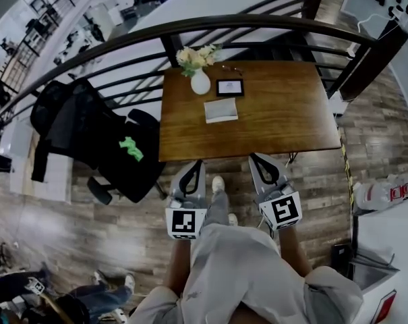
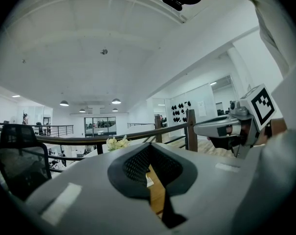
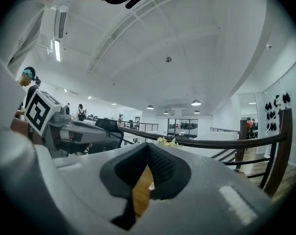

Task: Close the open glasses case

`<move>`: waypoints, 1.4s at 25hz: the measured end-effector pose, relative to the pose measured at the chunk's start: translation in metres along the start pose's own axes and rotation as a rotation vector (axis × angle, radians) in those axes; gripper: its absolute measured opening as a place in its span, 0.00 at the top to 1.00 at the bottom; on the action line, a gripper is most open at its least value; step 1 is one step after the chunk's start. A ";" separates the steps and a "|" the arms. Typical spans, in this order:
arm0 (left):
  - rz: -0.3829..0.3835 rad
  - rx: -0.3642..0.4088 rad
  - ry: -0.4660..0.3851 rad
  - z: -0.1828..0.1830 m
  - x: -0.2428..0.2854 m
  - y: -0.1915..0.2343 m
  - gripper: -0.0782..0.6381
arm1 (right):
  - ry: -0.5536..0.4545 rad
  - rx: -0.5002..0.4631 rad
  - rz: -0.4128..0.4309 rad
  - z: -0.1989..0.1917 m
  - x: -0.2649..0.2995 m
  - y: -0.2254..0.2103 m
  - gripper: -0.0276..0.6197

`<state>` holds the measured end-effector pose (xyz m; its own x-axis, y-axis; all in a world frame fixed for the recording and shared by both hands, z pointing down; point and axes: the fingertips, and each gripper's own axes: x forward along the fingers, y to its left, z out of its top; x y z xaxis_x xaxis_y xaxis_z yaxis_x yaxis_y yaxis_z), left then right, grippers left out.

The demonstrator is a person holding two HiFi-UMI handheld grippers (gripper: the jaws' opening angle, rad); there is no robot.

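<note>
On the brown wooden table (image 1: 284,113) lie a dark-rimmed rectangular thing with a pale inside (image 1: 229,87), which looks like the open glasses case, and a flat pale grey rectangle (image 1: 220,110) just in front of it. Which of the two is the case I cannot tell for sure. A small thin object (image 1: 232,68) lies behind them. My left gripper (image 1: 198,164) and right gripper (image 1: 254,157) hover side by side at the table's near edge, well short of these things. On both, the jaws meet at the tips with nothing held. In the gripper views only a sliver of tabletop shows between the jaws.
A white vase of flowers (image 1: 199,79) stands at the table's far left corner. A curved dark railing (image 1: 190,29) runs behind the table. A black office chair with a jacket (image 1: 96,137) stands to the left. A white counter with a bottle (image 1: 386,191) is at the right.
</note>
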<state>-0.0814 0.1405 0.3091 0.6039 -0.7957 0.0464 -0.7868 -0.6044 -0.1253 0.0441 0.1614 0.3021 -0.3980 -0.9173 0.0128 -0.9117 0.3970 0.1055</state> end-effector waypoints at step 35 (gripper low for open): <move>-0.082 -0.049 0.037 -0.035 0.229 0.131 0.86 | 0.090 0.002 -0.019 -0.036 0.232 -0.117 0.95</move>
<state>-0.0504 -0.1220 0.3377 0.6617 -0.7442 0.0915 -0.7410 -0.6677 -0.0714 0.0620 -0.0993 0.3286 -0.3695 -0.9238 0.0998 -0.9195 0.3791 0.1044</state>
